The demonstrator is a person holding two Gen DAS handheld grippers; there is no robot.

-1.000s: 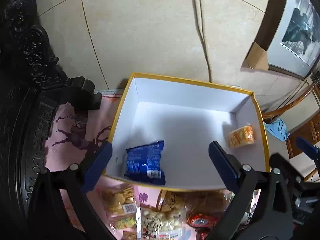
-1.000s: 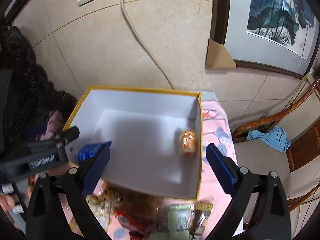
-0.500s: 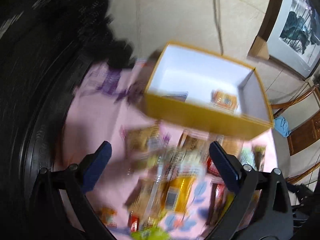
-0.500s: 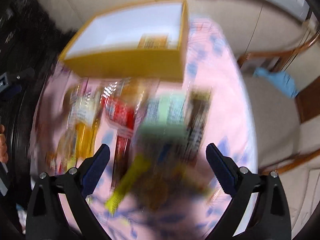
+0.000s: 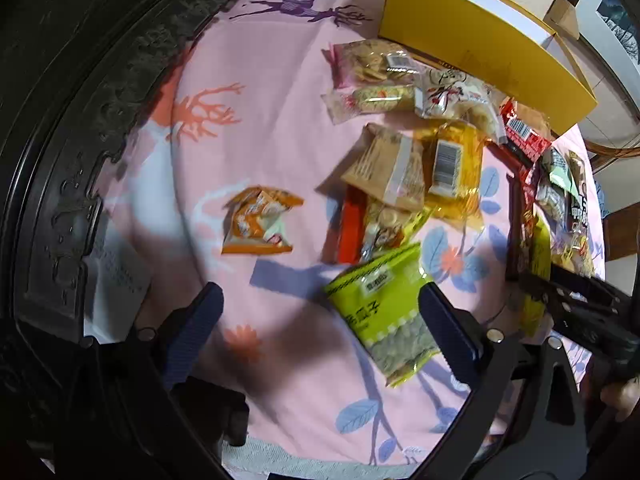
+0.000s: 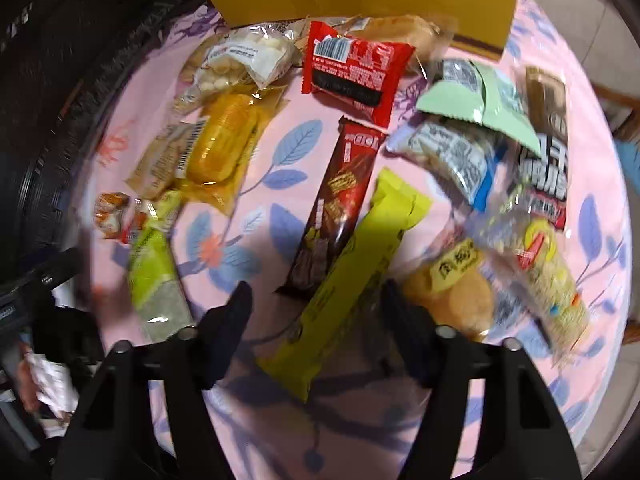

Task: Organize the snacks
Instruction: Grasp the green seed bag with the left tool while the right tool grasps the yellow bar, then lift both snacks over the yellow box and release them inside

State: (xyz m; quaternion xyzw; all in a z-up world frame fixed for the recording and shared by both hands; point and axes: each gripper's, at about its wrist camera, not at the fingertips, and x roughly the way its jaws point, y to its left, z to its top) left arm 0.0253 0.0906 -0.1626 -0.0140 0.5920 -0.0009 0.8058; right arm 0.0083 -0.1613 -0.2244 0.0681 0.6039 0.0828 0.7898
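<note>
Closing right claw [image 6: 316, 304] straddles yellow-green snack bar [image 6: 352, 276], pads not touching; left claw [image 5: 320, 316] open.

left gripper [image 5: 320, 312]: black frame, silver screws | fingers [image 5: 192, 332]: navy ribbed pads

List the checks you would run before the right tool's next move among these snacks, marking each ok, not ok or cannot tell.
1. Yellow-green bar lies between the right tool's fingers: ok. The jaws have just been closing, but the pads are not pressing on it yet.
2. Brown bar is clear of that grip: not ok, it lies right alongside the yellow-green bar.
3. Left tool is open and holds nothing: ok.
4. Yellow box has room inside: cannot tell, only its outer wall shows.
</note>
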